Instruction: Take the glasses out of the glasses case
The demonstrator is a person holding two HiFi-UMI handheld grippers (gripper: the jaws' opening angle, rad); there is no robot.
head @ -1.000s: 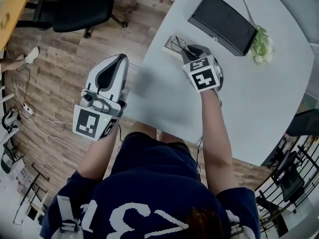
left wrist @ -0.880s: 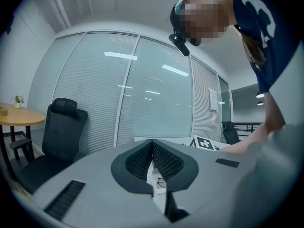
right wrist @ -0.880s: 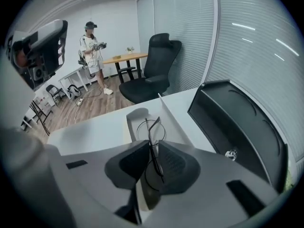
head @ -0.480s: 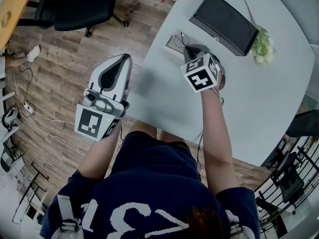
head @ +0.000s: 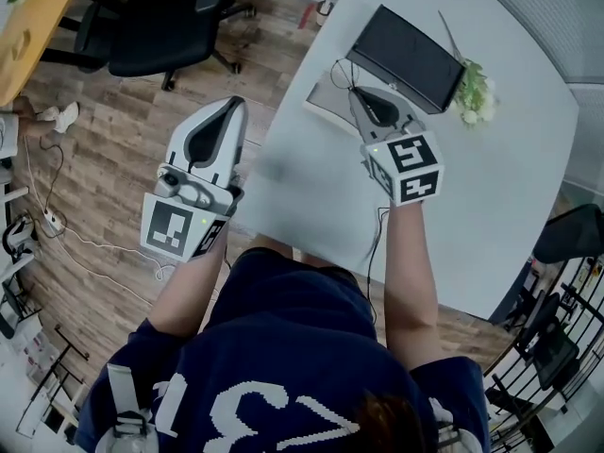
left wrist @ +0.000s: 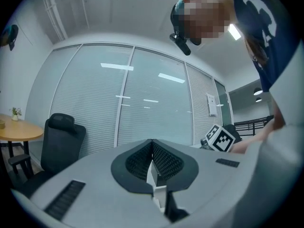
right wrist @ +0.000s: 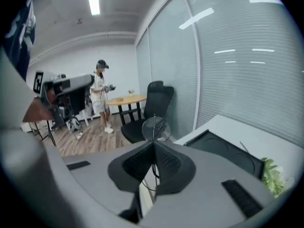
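Right gripper view shows the right gripper (right wrist: pixel 153 148) clamped on the glasses (right wrist: pixel 155 127), one lens past its tips, raised clear of the black glasses case (right wrist: pixel 228 158) on the tabletop (head: pixel 491 187); a second ago they lay flat beside it, so removal looks done. Left gripper (left wrist: pixel 152 146) stays closed, empty

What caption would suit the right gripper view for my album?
Right gripper shut on wire-rimmed glasses, one round lens showing past its tips, white table beyond.
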